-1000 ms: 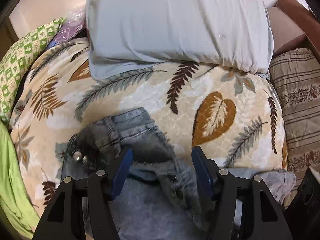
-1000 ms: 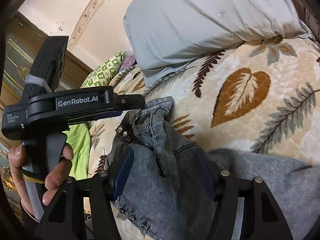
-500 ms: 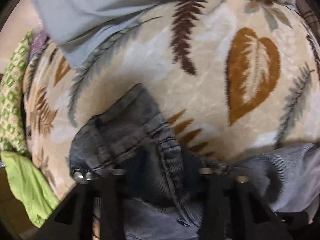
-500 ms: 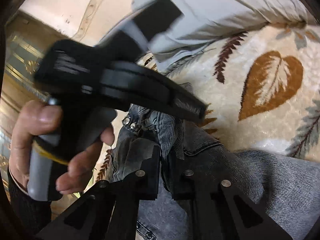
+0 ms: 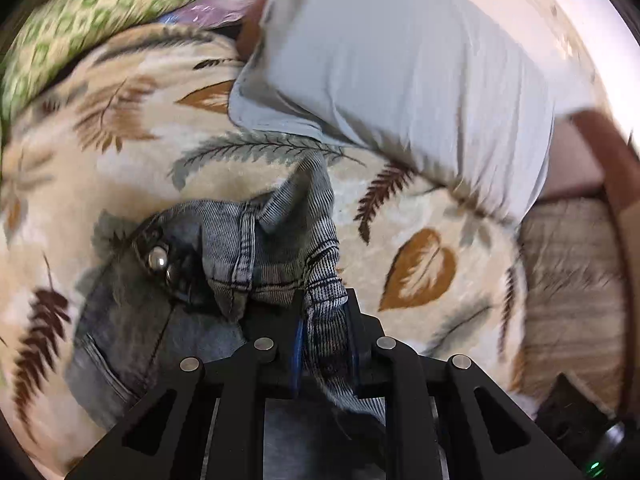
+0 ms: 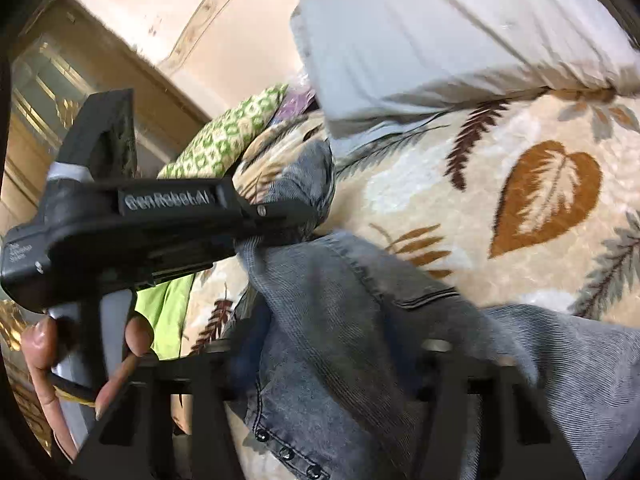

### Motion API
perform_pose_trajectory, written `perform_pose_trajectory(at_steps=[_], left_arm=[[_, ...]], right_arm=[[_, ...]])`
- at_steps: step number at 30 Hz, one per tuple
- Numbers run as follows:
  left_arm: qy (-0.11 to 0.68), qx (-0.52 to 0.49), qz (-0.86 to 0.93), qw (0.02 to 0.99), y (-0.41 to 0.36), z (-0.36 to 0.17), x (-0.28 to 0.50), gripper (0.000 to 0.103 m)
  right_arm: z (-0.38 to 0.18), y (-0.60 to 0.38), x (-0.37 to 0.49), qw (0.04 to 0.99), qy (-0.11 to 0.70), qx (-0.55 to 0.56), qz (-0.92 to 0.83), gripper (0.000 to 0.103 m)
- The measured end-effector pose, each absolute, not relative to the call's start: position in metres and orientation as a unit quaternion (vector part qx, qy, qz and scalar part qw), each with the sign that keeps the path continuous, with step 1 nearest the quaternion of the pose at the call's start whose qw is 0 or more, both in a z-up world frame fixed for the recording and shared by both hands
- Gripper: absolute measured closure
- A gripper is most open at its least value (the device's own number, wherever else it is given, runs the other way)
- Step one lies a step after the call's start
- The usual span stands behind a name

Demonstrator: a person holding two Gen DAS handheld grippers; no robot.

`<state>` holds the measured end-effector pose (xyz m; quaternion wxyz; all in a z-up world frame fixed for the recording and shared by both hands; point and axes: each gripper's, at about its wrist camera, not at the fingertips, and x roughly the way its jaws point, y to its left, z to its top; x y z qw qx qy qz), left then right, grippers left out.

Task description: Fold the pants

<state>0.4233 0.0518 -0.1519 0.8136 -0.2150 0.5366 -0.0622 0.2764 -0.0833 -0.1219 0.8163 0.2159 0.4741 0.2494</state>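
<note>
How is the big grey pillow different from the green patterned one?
The grey pillow is plain, with no print; the green pillow has a green and white pattern. The grey pillow looks much bigger and fills the top of both views; the green pillow shows only as a smaller piece at the bed's far edge. The grey pillow lies on the leaf-print blanket; what the green pillow lies on is hard to tell. Both are soft and lie beyond the jeans.

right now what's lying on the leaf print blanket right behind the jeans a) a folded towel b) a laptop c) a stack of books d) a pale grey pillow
d, a pale grey pillow lies on the leaf print blanket just beyond the bunched jeans.
</note>
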Motion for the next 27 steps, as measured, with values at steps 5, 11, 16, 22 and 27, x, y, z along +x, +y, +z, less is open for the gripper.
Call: perform_pose_trajectory(at_steps=[5,11,16,22,27], left_arm=[[0.539,-0.23,-0.051,0.809,0.061,-0.158,0.423,0.087],[0.556,-0.199,-0.036,0.806,0.055,-0.142,0.411,0.089],[0.538,-0.224,-0.047,0.811,0.066,-0.14,0.396,0.088],[0.475,-0.327,-0.086,0.813,0.111,-0.147,0.353,0.088],[0.411,-0.384,-0.068,0.824,0.148,-0.16,0.286,0.088]], right_arm=[[-0.112,-0.065,0.274,0.818,0.494,0.178,0.236,0.097],[-0.112,-0.053,0.267,0.817,0.507,0.144,0.233,0.098],[-0.122,-0.055,0.262,0.806,0.516,0.17,0.237,0.098],[-0.111,-0.057,0.245,0.819,0.496,0.161,0.239,0.098],[-0.115,-0.046,0.222,0.824,0.49,0.145,0.246,0.097]])
